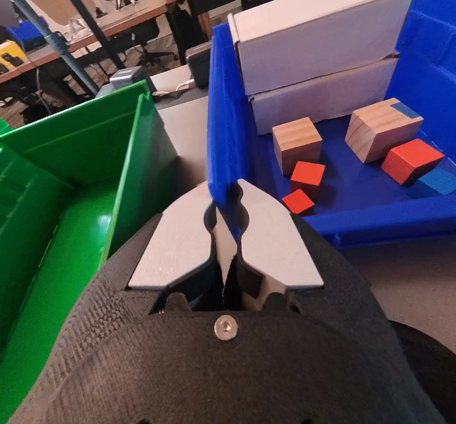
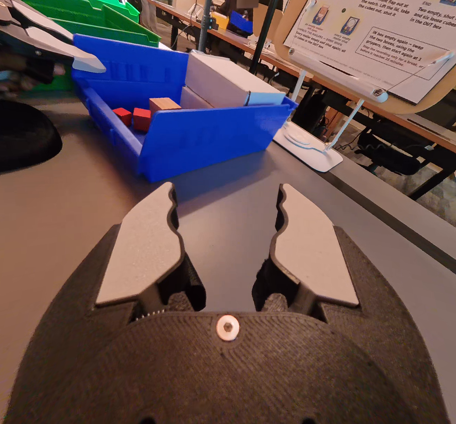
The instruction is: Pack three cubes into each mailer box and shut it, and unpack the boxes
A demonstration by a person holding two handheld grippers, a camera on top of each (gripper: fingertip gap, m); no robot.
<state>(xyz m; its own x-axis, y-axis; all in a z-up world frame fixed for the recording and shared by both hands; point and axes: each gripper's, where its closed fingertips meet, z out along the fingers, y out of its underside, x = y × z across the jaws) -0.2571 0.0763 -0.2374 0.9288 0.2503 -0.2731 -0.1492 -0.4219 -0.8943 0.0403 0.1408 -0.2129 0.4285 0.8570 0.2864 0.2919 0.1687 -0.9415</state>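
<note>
Left gripper [image 1: 225,198] pinching blue bin [image 1: 370,222] wall; right gripper [image 2: 225,197] hovering wide, empty. Two shut mailer boxes [image 1: 320,42] stacked inside bin beside loose cubes [image 1: 307,174]. Cardboard likely light, crushable: gripping long sides advisable.

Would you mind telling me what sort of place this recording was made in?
Most likely a lab or workshop set up for recording handling tasks: long wooden workbenches with office chairs, plastic parts bins, blue and green, and an instruction sheet on a stand.
</note>
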